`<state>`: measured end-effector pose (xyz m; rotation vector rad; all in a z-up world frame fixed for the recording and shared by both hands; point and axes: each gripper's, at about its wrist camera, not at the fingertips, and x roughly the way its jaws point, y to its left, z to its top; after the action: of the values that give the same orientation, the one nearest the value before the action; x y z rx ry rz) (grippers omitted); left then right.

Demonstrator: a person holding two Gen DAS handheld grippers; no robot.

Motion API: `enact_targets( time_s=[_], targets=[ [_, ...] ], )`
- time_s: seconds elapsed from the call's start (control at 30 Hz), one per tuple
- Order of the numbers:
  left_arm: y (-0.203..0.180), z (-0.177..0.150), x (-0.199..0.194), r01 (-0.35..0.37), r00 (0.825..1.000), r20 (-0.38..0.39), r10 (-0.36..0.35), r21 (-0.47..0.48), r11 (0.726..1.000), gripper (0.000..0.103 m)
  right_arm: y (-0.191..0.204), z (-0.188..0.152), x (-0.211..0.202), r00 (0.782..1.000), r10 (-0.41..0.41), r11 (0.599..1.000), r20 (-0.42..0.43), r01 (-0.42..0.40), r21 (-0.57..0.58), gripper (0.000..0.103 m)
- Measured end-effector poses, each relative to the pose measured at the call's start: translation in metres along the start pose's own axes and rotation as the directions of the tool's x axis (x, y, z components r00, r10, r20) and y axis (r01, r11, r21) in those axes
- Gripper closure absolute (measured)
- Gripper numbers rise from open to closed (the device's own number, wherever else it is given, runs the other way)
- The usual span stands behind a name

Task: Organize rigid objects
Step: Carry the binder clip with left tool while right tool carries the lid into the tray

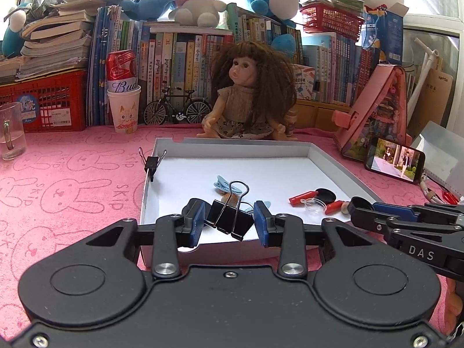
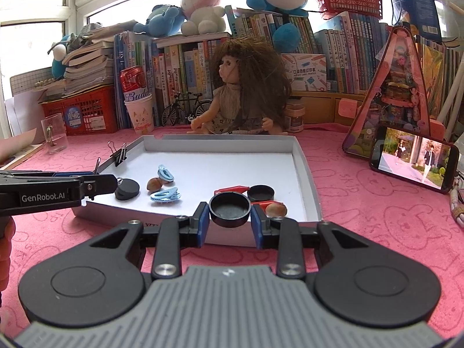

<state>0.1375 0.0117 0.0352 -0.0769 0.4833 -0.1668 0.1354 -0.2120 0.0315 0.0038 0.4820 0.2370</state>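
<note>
A shallow white tray [image 1: 232, 142] lies on the pink cloth. My left gripper [image 1: 230, 224] is shut on a black binder clip [image 1: 229, 220], just above the tray's near edge. A second binder clip [image 1: 152, 163] is clamped on the tray's left wall. My right gripper [image 2: 230, 217] is shut on a round black cap [image 2: 230, 208], over the tray's [image 2: 304, 174] near right part. Inside the tray lie two blue clips [image 2: 165, 195], two hazelnuts [image 2: 277, 210], red pegs [image 2: 235, 190], another black cap [image 2: 261, 192] and a black disc [image 2: 127, 191]. The left gripper [image 2: 116, 180] reaches in from the left beside the disc.
A doll [image 1: 246, 98] sits right behind the tray. A phone [image 2: 414, 159] leans on a pink house-shaped box [image 2: 400, 87] at the right. A glass mug [image 1: 11, 133], a paper cup holding a can [image 1: 124, 110] and a model bicycle [image 1: 177, 110] stand before the books.
</note>
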Motion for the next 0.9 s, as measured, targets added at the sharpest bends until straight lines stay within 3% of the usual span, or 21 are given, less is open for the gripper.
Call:
enact_targets(
  time_s=[0.9],
  targets=[
    [0.011, 0.008, 0.040, -0.043, 0.999, -0.032, 0.042, -0.034, 0.998, 0.069, -0.020, 0.006, 0.035, 0.999, -0.040, 0.994, -0.032, 0.043, 0.096, 0.067]
  ],
)
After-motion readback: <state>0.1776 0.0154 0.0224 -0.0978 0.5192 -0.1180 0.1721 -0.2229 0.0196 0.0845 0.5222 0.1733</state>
